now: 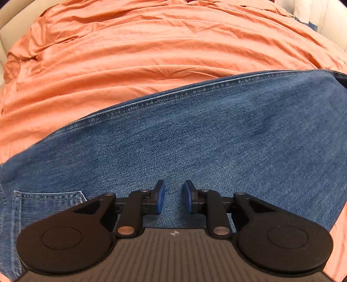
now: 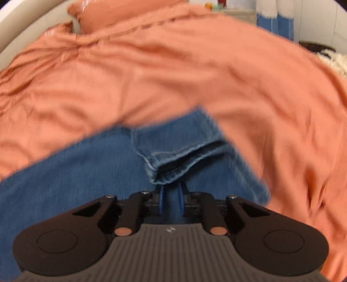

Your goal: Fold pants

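- The left tongs (image 1: 174, 196) are nearest in their view. The blue pads (image 1: 161, 196) stand a little apart, with nothing between them, and they hang just above the flat denim of the jeans (image 1: 195, 134).
- The right tongs (image 2: 171, 195) are nearly together. The hem (image 2: 171, 171) of one trouser leg lies just at their tips, but this view is blurred, so I cannot tell whether the pads really press on the cloth.
- The jeans lie spread on the orange bed cover (image 1: 130, 54). A back pocket (image 1: 47, 206) shows at the lower left of the left view, so I judge this hand is at the waist end and the right hand is at the leg end.
- Beyond the tongs a long side seam (image 1: 173, 95) runs across the left view, where the denim meets the cover.
- I judge the step in hand is to take the two ends for a fold. To do it well, each pad pair should bite the full thickness of the cloth, both layers at the hem, before any lift.
- The ends should then rise together and evenly, so the seam stays straight and the leg does not twist.
- Farther away the cover is wrinkled, and a pillow (image 2: 121, 13) lies at the head of the bed. The soft ground may drag the denim, so a clear lift is better than sliding.
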`<act>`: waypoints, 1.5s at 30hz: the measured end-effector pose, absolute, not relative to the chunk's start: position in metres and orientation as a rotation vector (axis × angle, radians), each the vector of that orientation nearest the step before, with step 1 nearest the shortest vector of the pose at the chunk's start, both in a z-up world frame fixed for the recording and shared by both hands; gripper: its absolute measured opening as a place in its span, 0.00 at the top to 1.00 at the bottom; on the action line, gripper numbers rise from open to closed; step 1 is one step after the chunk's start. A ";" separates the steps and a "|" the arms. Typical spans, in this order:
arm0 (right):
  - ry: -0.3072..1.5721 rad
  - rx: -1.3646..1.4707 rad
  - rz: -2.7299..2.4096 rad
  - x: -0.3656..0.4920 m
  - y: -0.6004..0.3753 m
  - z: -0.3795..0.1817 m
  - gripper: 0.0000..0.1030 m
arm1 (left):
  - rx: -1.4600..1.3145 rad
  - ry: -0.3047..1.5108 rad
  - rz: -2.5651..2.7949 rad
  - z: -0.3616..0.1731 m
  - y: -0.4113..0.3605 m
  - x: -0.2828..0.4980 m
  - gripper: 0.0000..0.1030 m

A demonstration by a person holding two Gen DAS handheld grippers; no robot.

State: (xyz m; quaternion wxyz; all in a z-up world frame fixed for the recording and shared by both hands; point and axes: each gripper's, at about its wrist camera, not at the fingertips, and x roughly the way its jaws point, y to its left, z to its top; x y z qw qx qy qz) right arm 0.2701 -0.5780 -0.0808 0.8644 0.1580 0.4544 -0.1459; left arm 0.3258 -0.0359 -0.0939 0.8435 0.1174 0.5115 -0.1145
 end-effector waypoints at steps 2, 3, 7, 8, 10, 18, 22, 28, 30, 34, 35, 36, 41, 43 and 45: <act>0.910 0.348 -0.334 0.279 -0.593 -0.070 0.89 | 0.229 1.075 -0.239 -0.093 -0.034 0.325 0.75; 0.901 0.352 -0.352 0.283 -0.600 -0.065 0.89 | 0.223 1.070 -0.239 -0.093 -0.033 0.324 0.75; 0.901 0.358 -0.401 0.284 -0.619 -0.052 0.87 | 0.205 1.052 -0.254 -0.087 -0.030 0.318 0.75; 0.896 0.365 -0.399 0.279 -0.621 -0.048 0.87 | 0.202 1.048 -0.258 -0.085 -0.029 0.316 0.75; 0.878 0.373 -0.395 0.263 -0.626 -0.040 0.82 | 0.211 1.037 -0.266 -0.079 -0.029 0.312 0.75; 0.866 0.601 -0.415 0.181 -0.648 -0.052 0.77 | 0.260 1.018 -0.253 -0.062 -0.018 0.289 0.74; 0.820 0.830 -0.379 0.162 -0.657 -0.081 0.65 | 0.241 1.028 -0.229 -0.062 -0.013 0.279 0.74; 0.722 1.039 -0.400 0.158 -0.666 -0.124 0.67 | 0.210 1.046 -0.224 -0.063 -0.012 0.271 0.74; 0.693 1.097 -0.405 0.158 -0.670 -0.131 0.78 | 0.210 1.053 -0.229 -0.062 -0.014 0.270 0.74; 0.637 1.081 -0.347 0.159 -0.674 -0.102 0.97 | 0.221 1.046 -0.252 -0.062 -0.023 0.272 0.74; 0.603 1.028 -0.309 0.159 -0.671 -0.085 1.00 | 0.219 1.042 -0.260 -0.062 -0.025 0.273 0.74; 0.584 0.960 -0.287 0.159 -0.666 -0.068 1.00 | 0.216 1.039 -0.270 -0.063 -0.028 0.274 0.74; 0.724 0.859 -0.369 0.171 -0.665 -0.079 1.00 | 0.228 1.026 -0.352 -0.070 -0.058 0.281 0.74; 0.751 0.867 -0.391 0.172 -0.667 -0.095 1.00 | 0.246 1.018 -0.398 -0.072 -0.077 0.284 0.74; 0.771 0.868 -0.395 0.174 -0.667 -0.107 0.98 | 0.264 1.009 -0.438 -0.075 -0.097 0.289 0.74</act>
